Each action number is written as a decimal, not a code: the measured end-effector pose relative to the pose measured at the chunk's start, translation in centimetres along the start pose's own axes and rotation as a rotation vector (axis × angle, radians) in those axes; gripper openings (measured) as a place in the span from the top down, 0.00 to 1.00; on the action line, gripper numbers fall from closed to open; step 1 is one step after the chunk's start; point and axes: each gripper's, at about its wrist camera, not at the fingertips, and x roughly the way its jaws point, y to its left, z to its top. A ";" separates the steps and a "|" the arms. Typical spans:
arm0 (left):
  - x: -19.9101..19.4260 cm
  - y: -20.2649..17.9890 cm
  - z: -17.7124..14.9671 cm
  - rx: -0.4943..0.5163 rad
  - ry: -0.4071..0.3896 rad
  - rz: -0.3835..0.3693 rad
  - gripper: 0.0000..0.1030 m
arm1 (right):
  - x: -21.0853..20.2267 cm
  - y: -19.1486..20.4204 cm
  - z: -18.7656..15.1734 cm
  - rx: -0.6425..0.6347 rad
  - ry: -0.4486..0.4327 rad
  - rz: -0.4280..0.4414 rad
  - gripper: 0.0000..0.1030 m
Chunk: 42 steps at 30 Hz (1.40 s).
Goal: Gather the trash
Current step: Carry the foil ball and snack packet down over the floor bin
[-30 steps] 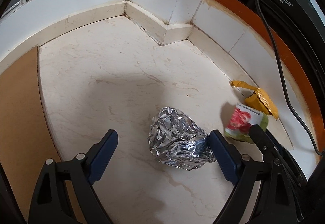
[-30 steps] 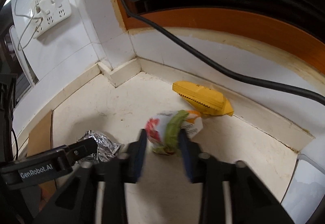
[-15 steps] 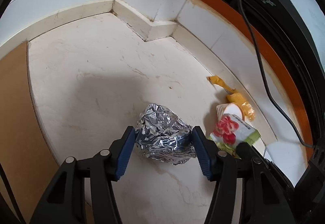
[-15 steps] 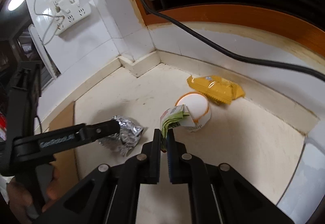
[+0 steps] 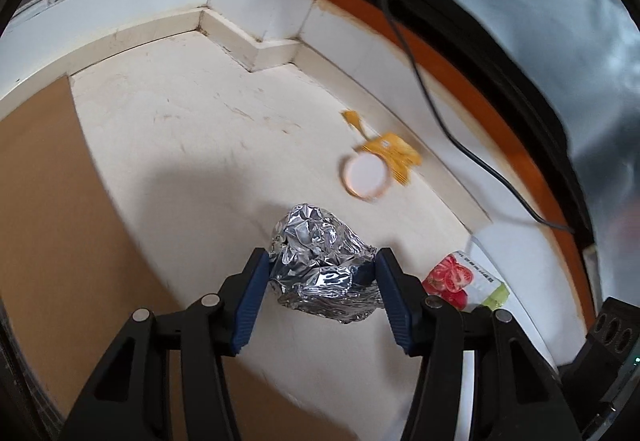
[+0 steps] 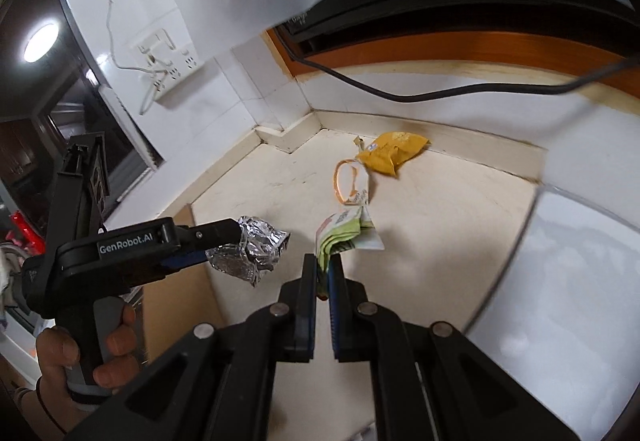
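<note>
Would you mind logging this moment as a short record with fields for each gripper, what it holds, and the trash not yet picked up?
left gripper: shut on the foil ball, lifted off the floor as seen from the right wrist view
right gripper: shut on the tomato-print wrapper, pinched at its lower edge
on the floor: paper cup lying on its side; yellow snack bag by the baseboard, touching the cup
surface: cream marble floor, brown board at its edge
background: black cable along the wall

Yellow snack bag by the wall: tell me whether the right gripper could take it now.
Probably not yet: the right gripper is shut on the green packet. Nothing blocks the path to the yellow snack bag.
</note>
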 end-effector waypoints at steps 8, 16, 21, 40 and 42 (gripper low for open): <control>-7.6 -3.7 -7.2 0.064 -0.003 -0.037 0.49 | -8.6 1.3 -3.6 0.004 -0.024 0.040 0.95; -14.3 -7.1 -15.1 0.115 -0.021 -0.044 0.49 | -17.0 3.3 -8.1 -0.078 -0.031 0.092 0.95; -17.2 -8.9 -20.0 0.122 -0.036 -0.032 0.49 | -20.2 3.7 -10.9 -0.120 -0.019 0.111 0.95; -16.7 -7.2 -33.2 0.124 0.076 0.145 0.49 | -22.0 2.9 -21.6 -0.218 0.177 0.095 0.95; -15.7 -6.8 -33.6 0.130 0.101 0.152 0.49 | -21.3 2.7 -22.7 -0.232 0.200 0.080 0.95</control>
